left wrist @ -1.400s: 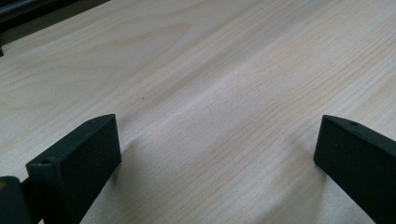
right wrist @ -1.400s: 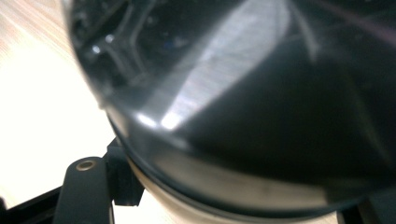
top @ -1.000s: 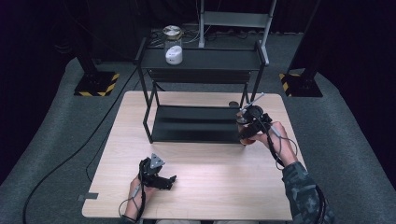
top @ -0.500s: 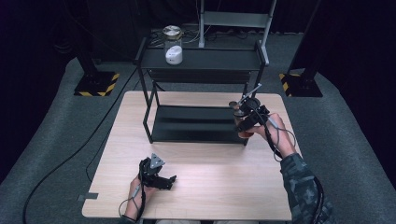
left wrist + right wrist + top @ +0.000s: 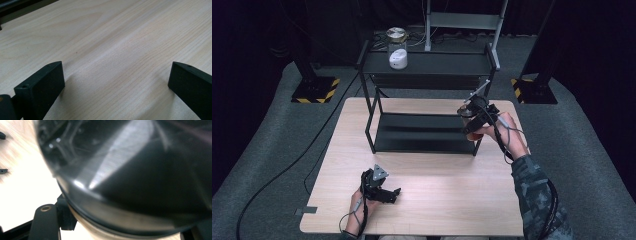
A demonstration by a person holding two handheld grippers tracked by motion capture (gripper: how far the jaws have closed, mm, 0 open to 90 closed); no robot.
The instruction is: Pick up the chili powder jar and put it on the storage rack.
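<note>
My right gripper (image 5: 469,114) is held in the air by the right front post of a black rack (image 5: 432,65), shut on a dark glossy round object (image 5: 140,182). Up close that object has a pale rim along its lower edge and hides most of what lies beyond; one finger (image 5: 46,220) shows under it at the left. I cannot tell what the object is. My left gripper (image 5: 382,189) rests low on the wooden table (image 5: 447,200) near the front edge. Its jaws stand wide apart in the left gripper view (image 5: 115,82), with bare wood between them.
The rack stands at the table's back half, with a lower shelf (image 5: 422,132) and a top shelf. A clear jar (image 5: 397,50) with a gold lid and white contents sits on the top shelf at the left. Grey carpet and black stands surround the table.
My right gripper has risen with the dark object and drifted slightly toward the rack's right post. The left gripper has stayed in place.
</note>
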